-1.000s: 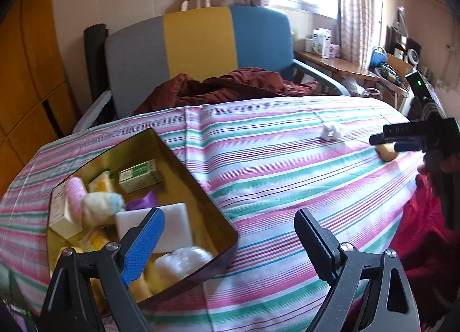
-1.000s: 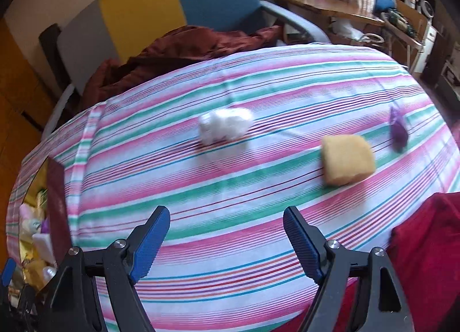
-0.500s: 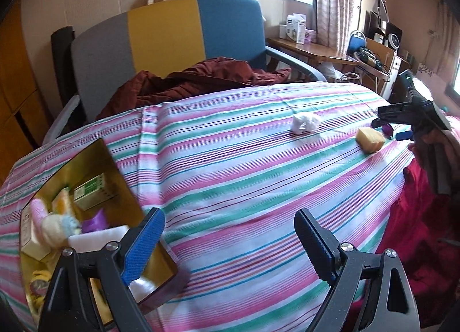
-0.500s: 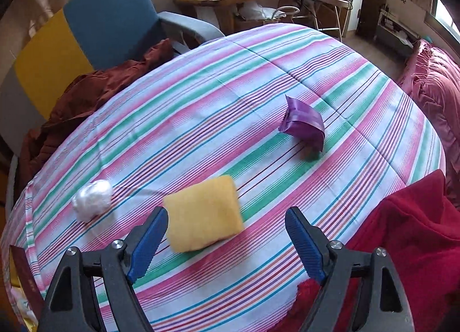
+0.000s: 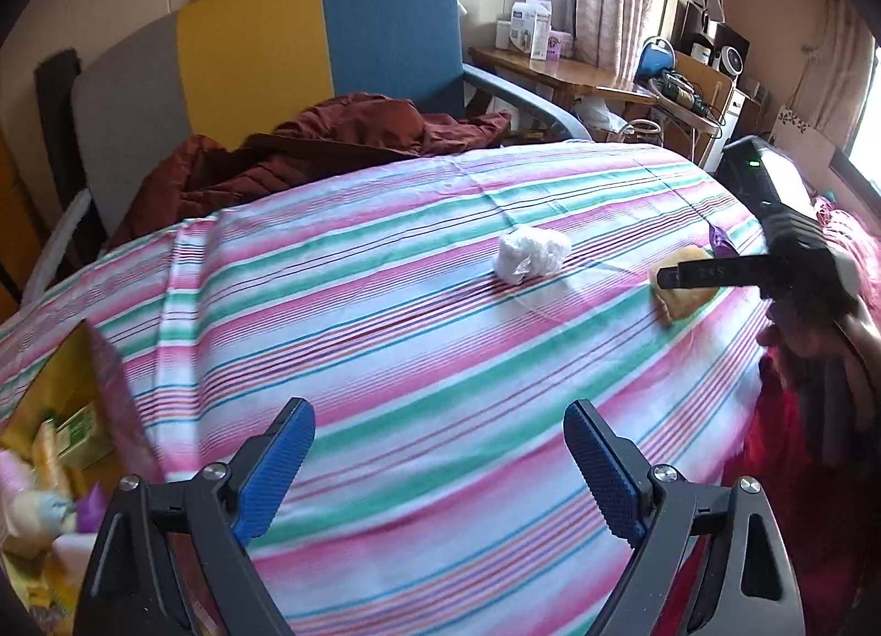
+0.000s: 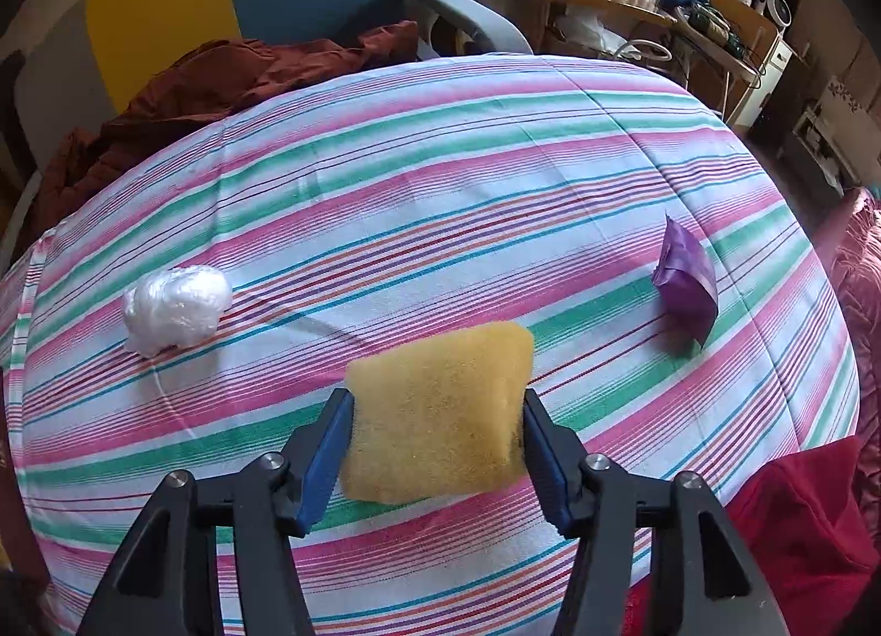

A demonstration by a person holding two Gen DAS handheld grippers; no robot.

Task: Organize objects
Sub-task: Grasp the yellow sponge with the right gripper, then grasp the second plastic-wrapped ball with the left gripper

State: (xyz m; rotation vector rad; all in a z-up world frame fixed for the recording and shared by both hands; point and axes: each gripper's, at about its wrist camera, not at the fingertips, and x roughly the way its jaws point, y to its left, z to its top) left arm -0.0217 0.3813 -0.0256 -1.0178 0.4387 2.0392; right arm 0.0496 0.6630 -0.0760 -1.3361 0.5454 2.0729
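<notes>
Right gripper (image 6: 435, 449) clenched on yellow sponge (image 6: 440, 416) over striped cloth (image 6: 440, 195); purple packet (image 6: 685, 283) plain only here. Left gripper (image 5: 438, 465) released (gold tin (image 5: 49, 416) seen only there).

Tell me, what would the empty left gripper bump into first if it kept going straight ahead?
Probably the striped tablecloth. The open left gripper points across bare cloth, with the crumpled white plastic ball farther off, though depth is hard to judge.

no text reads clearly; print on the white cartons (image 5: 531, 33) and green box (image 5: 82, 429) is too blurred.
</notes>
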